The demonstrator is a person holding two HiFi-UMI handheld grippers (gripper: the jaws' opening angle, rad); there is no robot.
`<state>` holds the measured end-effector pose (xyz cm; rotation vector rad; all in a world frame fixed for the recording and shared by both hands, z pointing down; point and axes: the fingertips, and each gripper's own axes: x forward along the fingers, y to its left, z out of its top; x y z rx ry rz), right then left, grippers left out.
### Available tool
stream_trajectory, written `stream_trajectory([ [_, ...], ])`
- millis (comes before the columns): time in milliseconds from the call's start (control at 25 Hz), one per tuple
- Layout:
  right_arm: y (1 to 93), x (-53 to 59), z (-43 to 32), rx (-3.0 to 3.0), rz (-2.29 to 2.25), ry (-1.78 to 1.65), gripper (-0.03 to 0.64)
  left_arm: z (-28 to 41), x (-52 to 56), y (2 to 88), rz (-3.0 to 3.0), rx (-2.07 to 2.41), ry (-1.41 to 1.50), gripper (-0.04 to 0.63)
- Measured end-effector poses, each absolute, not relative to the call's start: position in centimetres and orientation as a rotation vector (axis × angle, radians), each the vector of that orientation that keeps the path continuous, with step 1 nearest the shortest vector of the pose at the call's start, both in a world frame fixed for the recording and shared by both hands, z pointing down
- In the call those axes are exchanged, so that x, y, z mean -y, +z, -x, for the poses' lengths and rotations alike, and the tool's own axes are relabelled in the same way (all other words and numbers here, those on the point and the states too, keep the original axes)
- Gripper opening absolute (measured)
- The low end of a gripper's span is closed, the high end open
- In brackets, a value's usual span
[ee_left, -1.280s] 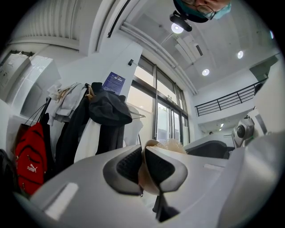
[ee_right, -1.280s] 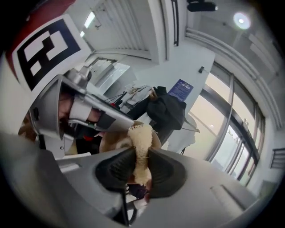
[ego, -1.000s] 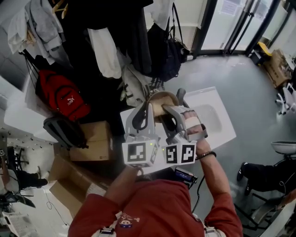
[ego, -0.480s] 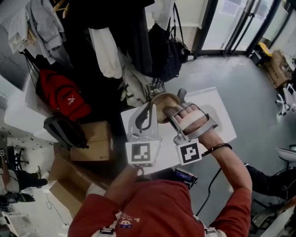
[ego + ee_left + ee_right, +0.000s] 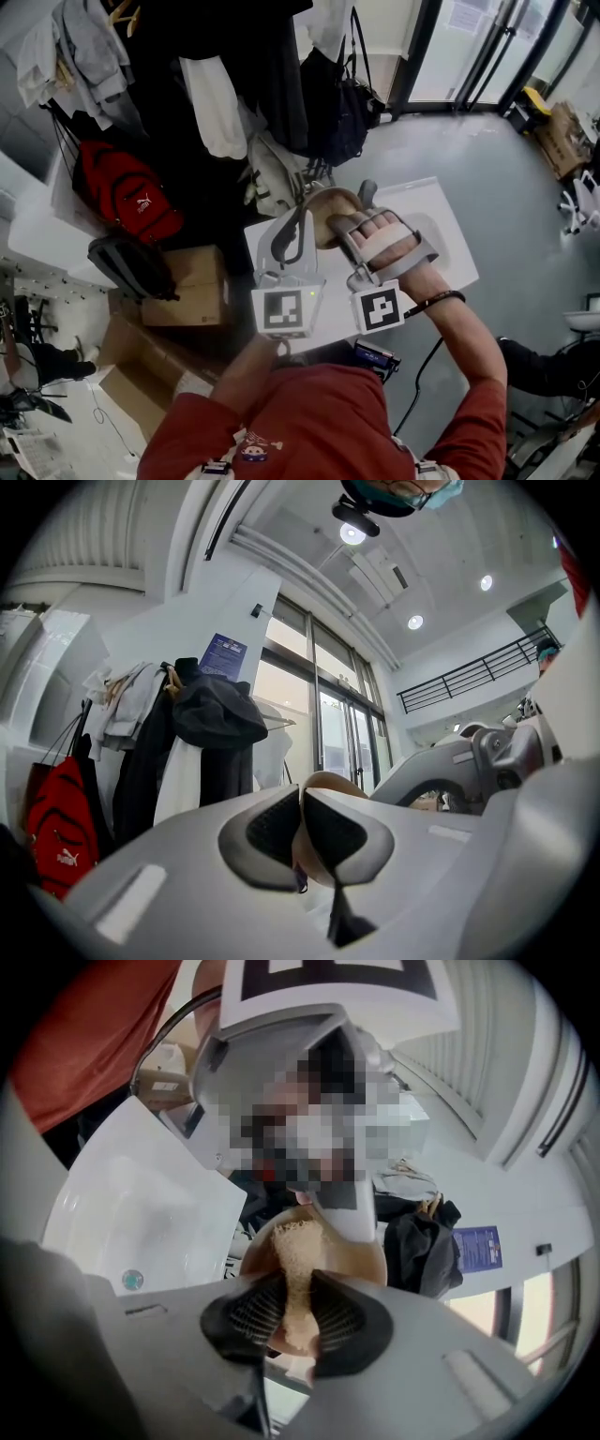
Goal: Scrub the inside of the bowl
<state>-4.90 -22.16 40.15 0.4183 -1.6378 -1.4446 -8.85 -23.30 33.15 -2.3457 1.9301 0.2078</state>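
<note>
Over the edge of the white sink (image 5: 450, 253), we are holding the tan bowl (image 5: 333, 199) tipped in the air, our left claw (image 5: 301, 832) clamping its rim. Our right claw (image 5: 298, 1321) is pinching a coarse scrub pad (image 5: 296, 1260) against the inner wall. We are judging that firm circling strokes, rim braced, will clean best. The bowl is carrying only the pad; the sink is showing only its drain (image 5: 132, 1280).

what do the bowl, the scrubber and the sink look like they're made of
The bowl is tan, smooth and matte with a thin rim. It is probably plastic or a wood-fibre mix, but the look leaves that open.
The scrubber is pale and coarse with a grainy open texture, likely loofah or a fibre scouring pad.
The sink is white, glossy and moulded in one piece, so ceramic or acrylic.
</note>
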Motion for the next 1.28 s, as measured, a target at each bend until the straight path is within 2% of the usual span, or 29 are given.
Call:
stream_trajectory([
  [760, 37.8, 23.8, 4.2, 2.225, -0.862, -0.643, 0.078, 8.3, 23.3, 32.7, 2.311, -1.943, 0.235, 0.023],
  [1280, 36.5, 25.5, 2.7, 2.594, -1.146, 0.29, 0.078, 7.9, 23.1, 32.2, 2.247, -1.93, 0.246, 0.023],
])
